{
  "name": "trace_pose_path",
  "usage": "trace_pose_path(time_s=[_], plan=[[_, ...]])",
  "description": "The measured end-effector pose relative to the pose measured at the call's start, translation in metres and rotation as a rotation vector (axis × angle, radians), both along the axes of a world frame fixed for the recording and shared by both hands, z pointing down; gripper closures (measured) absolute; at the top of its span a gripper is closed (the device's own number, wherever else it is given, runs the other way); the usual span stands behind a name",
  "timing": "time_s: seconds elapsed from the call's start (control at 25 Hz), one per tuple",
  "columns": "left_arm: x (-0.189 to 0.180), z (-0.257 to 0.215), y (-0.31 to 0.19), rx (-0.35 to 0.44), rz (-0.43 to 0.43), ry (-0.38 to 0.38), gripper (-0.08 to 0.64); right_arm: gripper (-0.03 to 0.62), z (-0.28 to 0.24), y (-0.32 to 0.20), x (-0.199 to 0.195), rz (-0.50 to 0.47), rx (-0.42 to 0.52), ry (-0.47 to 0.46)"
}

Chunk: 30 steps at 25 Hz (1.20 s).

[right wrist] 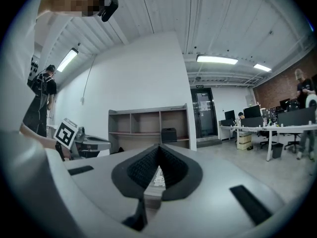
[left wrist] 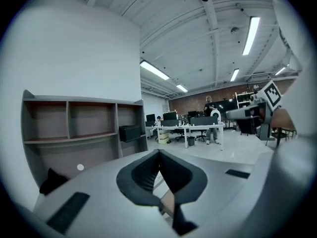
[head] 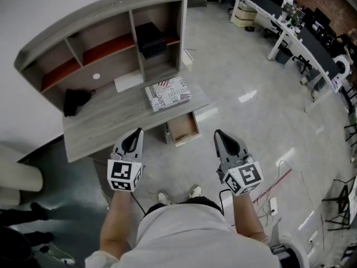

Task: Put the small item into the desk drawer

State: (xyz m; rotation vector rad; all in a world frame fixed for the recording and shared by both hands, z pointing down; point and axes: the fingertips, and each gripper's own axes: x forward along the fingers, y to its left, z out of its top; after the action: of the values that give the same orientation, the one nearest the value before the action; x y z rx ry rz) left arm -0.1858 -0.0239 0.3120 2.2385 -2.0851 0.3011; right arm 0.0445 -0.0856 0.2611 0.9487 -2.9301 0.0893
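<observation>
Empty left gripper [head: 136,134] and right gripper [head: 218,135] sit pressed together, off the grey wooden table [head: 106,119]. Risk: wrong pick, black lump [head: 75,100] possibly the target; small open wooden drawer [head: 183,128], easy miss.

The light wooden drawer [head: 183,128] stands pulled out, open from above. A white printed box [head: 167,92] lies on the grey desk [head: 106,121] just behind it.
</observation>
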Motion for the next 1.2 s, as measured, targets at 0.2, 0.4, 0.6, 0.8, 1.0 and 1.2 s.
trace_pose_path(time_s=[0.2,0.4,0.6,0.8,1.0,1.2], plan=[[-0.015,-0.046,0.007,0.105,-0.044,-0.013,0.541,0.569,-0.007,-0.009,0.011,0.015,0.026,0.002],[-0.02,-0.077,0.019,0.174,-0.07,-0.014,0.541,0.569,-0.014,-0.021,0.023,0.019,0.04,0.001],[-0.025,-0.081,0.03,0.181,-0.112,-0.021,0.541,0.569,-0.019,-0.032,0.036,0.029,0.058,0.004],[-0.032,-0.085,0.044,0.221,-0.188,-0.023,0.541,0.569,-0.022,-0.043,0.047,0.038,0.068,0.013],[-0.035,-0.068,0.055,0.198,-0.237,0.002,0.541,0.569,-0.024,-0.056,0.057,0.059,0.087,0.041],[-0.04,-0.051,0.065,0.172,-0.29,0.025,0.541,0.569,-0.021,-0.065,0.056,0.056,0.089,0.057]])
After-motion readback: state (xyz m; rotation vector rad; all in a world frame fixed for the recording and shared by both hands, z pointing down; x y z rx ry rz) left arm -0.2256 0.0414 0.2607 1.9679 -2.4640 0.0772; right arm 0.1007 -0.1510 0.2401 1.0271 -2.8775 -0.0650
